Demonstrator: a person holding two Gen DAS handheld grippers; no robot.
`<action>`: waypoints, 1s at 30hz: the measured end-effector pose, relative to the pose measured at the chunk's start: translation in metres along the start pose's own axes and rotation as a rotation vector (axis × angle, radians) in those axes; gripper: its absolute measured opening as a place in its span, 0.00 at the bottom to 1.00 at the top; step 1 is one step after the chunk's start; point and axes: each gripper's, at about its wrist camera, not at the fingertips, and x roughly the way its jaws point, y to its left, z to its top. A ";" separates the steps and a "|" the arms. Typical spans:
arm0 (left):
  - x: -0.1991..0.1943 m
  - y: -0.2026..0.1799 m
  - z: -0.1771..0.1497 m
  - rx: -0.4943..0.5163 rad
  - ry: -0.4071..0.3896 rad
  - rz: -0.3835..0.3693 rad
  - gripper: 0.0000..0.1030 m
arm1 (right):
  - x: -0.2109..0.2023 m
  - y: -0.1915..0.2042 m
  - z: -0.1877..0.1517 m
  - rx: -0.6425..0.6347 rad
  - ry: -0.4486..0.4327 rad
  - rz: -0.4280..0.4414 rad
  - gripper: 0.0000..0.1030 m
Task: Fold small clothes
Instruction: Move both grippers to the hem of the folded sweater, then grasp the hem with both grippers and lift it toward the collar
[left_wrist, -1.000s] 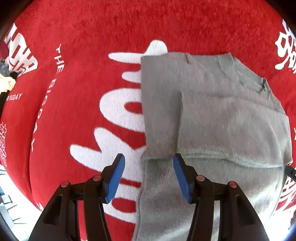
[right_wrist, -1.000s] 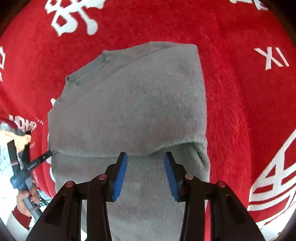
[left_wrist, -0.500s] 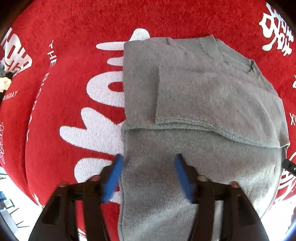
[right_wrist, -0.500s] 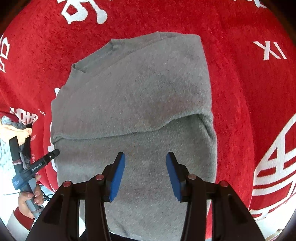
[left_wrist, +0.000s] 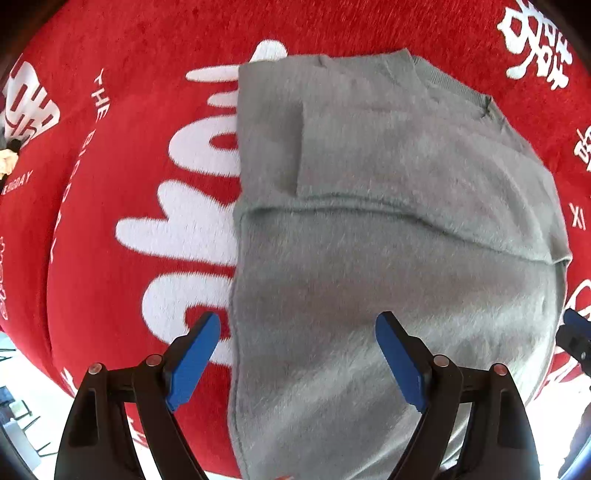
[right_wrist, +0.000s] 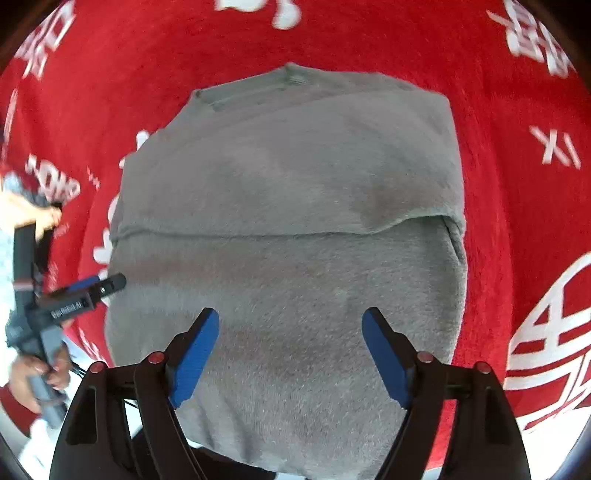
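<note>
The fuzzy grey knitted sweater lay flat on a red plush cloth with white printed lettering, its ribbed collar at the far end and a folded-over layer covering the far half, ending in a straight crosswise edge. The sleeves appeared tucked inward; one lengthwise fold line showed near the sweater's left side in the left wrist view. The left gripper pointed down over the near left border of the garment, its blue-padded jaws opening, one finger over the red cloth and the other over grey knit — nothing was pinched between them. The right gripper hung over the near half of the sweater, its jaws likewise opening with only the flat knit beneath and no fabric gripped. The person's left hand was visible at the edge of the right wrist view, wrapped round its tool's handle. In judgement, the garment was light, soft and limp, with a napped surface that should give the pads good friction but that will sag and shift layers if lifted from one point alone. The soundest hold would be at the two near corners, one per gripper, each pinch taking all layers together; a bite on the top layer alone risked peeling open the fold already made. The task looked well advanced, with perhaps one crosswise fold outstanding.
</note>
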 end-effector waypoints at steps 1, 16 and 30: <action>0.001 0.001 -0.003 0.001 0.010 -0.008 0.84 | 0.001 0.007 -0.004 -0.023 0.009 -0.011 0.80; -0.003 0.004 -0.059 0.103 0.081 -0.081 0.84 | 0.002 0.028 -0.063 0.075 0.088 -0.010 0.80; -0.025 -0.052 -0.130 0.048 0.027 -0.037 0.84 | -0.005 -0.015 -0.098 0.059 0.127 0.015 0.80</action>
